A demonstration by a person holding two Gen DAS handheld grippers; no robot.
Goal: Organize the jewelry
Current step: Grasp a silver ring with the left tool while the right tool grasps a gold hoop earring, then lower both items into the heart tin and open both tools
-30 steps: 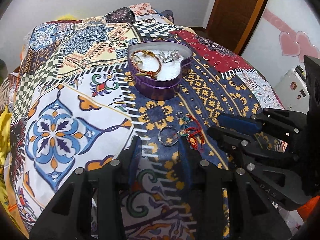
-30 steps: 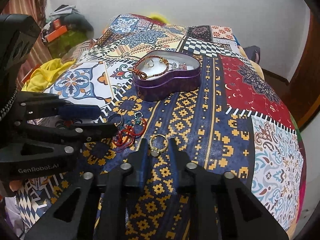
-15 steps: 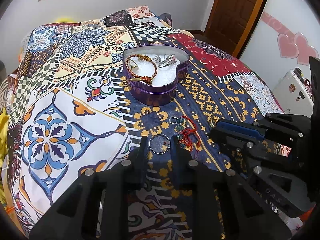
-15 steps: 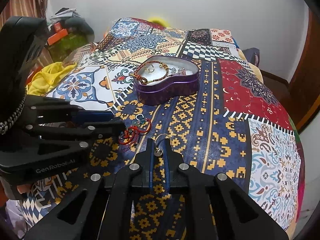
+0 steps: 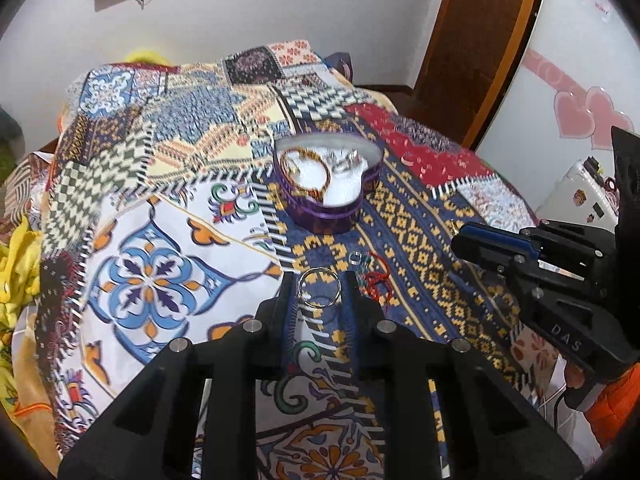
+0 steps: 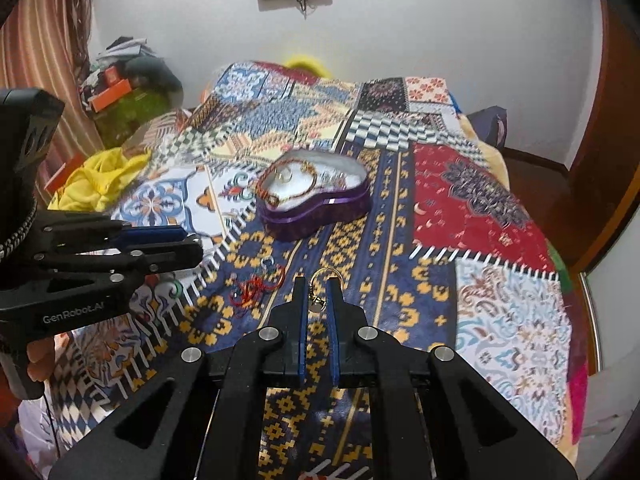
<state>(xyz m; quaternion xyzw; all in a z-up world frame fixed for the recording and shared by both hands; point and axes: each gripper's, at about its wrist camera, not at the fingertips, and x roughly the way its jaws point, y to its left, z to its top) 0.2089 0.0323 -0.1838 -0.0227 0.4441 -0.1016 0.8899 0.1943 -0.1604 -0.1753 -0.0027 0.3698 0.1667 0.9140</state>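
Observation:
A purple heart-shaped tin [image 5: 326, 216] [image 6: 316, 216] stands open on the patterned bedspread, holding a beaded bracelet [image 5: 306, 176] and silver pieces on white lining. My left gripper [image 5: 319, 286] is shut on a silver ring [image 5: 319, 289], lifted above the cloth. My right gripper [image 6: 317, 290] is shut on a gold hoop earring [image 6: 326, 276] with a small charm, also lifted. A red cord bracelet [image 5: 376, 278] [image 6: 256, 286] and a small beaded piece [image 6: 269, 265] lie on the blue patch between the grippers and the tin.
The patchwork bedspread [image 5: 152, 280] covers the whole bed. A yellow cloth [image 6: 100, 176] lies at the left edge, with clutter by the curtain. A wooden door [image 5: 480, 32] is at the back right. A white case [image 5: 580, 196] stands beside the bed.
Both grippers have closed on their pieces and risen from the cloth: the left took the silver ring, the right took the gold hoop earring. Both views now look from higher up.

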